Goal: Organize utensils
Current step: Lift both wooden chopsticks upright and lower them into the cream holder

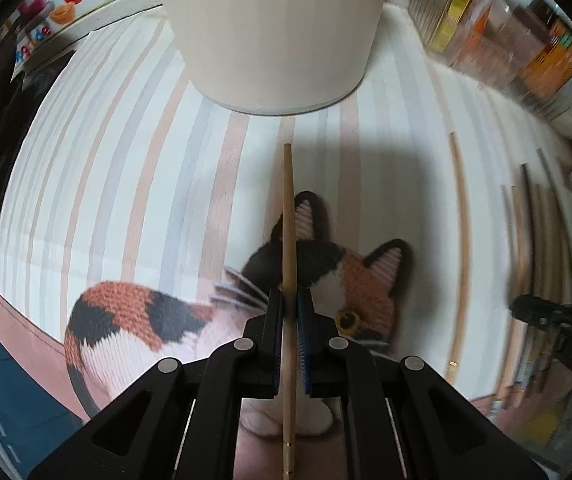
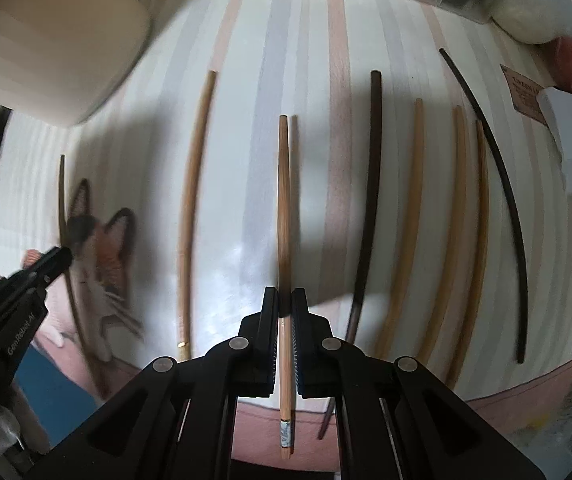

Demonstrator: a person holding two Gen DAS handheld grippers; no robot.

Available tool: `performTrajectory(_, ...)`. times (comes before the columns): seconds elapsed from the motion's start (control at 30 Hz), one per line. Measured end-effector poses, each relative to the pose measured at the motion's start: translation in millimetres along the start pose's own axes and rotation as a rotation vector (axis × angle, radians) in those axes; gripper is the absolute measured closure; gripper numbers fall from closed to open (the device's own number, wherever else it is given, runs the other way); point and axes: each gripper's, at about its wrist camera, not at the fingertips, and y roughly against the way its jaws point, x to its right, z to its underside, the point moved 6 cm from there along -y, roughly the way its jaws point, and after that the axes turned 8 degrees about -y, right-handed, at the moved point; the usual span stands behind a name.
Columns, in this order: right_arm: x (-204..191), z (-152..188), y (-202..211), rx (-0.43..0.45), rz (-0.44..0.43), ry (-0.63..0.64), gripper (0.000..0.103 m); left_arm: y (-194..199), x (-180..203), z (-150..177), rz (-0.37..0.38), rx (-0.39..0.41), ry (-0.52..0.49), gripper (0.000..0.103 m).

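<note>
My left gripper [image 1: 289,300] is shut on a light wooden chopstick [image 1: 288,220] and holds it above the striped cloth, its tip pointing at a cream cylindrical holder [image 1: 274,32] just ahead. My right gripper [image 2: 285,300] is shut on another wooden chopstick [image 2: 284,200] with a silver band near its end, held over the cloth. The left gripper also shows at the left edge of the right wrist view [image 2: 52,260]. The holder shows at top left in the right wrist view [image 2: 46,44].
Several loose chopsticks lie on the cloth: a light one [image 2: 196,184] to the left, dark ones [image 2: 369,184] and light ones [image 2: 409,216] to the right. A cat picture [image 1: 325,280] marks the cloth. Jars [image 1: 525,40] stand along the back edge.
</note>
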Motion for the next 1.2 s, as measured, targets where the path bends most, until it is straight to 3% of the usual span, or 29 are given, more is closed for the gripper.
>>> performTrajectory(0.23,-4.9,7.1,35.5,0.101,-0.086,-0.001,0.096,41.4,-0.5,3.5,0.035,0.076,0.018,0.098)
performTrajectory(0.47,-18.6,5.3,93.6,0.241,-0.183,0.001,0.097,95.7,-13.8,-4.1,0.039,0.213,0.034,0.099)
performTrajectory(0.9,-69.8,-50.7,257.8,0.573,-0.393,0.036,0.097,262.5,-14.7,-70.2,0.115,0.576,-0.006,0.099)
performTrajectory(1.2,-111.8,-118.7,331.4,0.741,-0.447,0.038,0.097,329.2,-30.3,-138.6,0.077,0.724,-0.009,0.099)
